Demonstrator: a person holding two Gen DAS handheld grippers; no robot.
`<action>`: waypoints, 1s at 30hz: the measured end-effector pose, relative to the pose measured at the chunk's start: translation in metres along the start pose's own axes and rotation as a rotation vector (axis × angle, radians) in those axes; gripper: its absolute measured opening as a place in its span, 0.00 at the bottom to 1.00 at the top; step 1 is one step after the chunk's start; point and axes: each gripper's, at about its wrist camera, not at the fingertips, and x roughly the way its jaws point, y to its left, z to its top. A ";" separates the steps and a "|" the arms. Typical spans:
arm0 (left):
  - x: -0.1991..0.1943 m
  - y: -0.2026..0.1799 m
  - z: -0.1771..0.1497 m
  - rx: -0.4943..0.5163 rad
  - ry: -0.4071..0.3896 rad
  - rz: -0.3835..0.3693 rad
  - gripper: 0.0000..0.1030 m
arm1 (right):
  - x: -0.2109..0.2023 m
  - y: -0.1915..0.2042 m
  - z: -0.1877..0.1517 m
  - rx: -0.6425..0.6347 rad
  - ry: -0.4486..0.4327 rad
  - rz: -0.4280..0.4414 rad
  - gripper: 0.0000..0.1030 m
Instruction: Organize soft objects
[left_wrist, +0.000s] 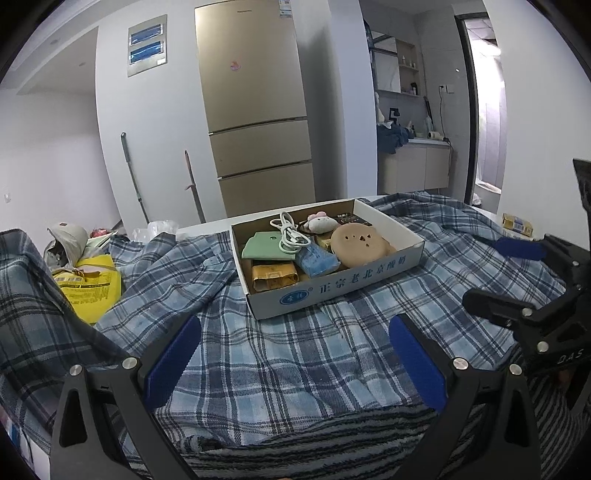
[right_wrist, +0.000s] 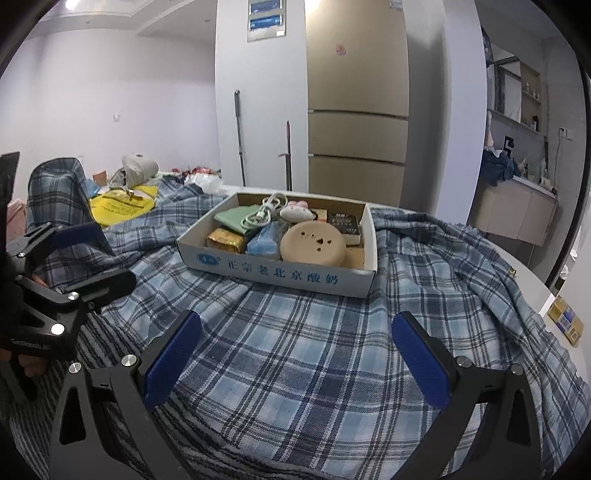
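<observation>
**Both tongs open over the plaid cloth**

The left gripper (left_wrist: 291, 354) hangs above the blue plaid cloth (left_wrist: 295, 354) with its fingers spread wide and nothing between them. The right gripper (right_wrist: 295, 350) is the same, wide apart and empty, beside the left one. The cloth lies rumpled across the table. Ahead of both tongs a white cardboard box (right_wrist: 280, 275) stands on the cloth. In it are a round tan cushion (right_wrist: 313, 244), a small white plush toy (right_wrist: 293, 211), a green pouch (right_wrist: 232, 218) and a white cable (right_wrist: 264, 210).
</observation>
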 end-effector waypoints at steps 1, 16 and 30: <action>0.001 0.000 0.000 0.002 0.001 -0.001 1.00 | -0.002 0.000 0.000 0.000 -0.008 -0.003 1.00; 0.009 0.010 -0.001 -0.057 0.040 -0.011 1.00 | -0.005 -0.002 0.001 0.017 -0.027 0.015 1.00; 0.008 0.008 -0.002 -0.052 0.037 -0.010 1.00 | -0.005 -0.008 0.001 0.036 -0.022 0.020 1.00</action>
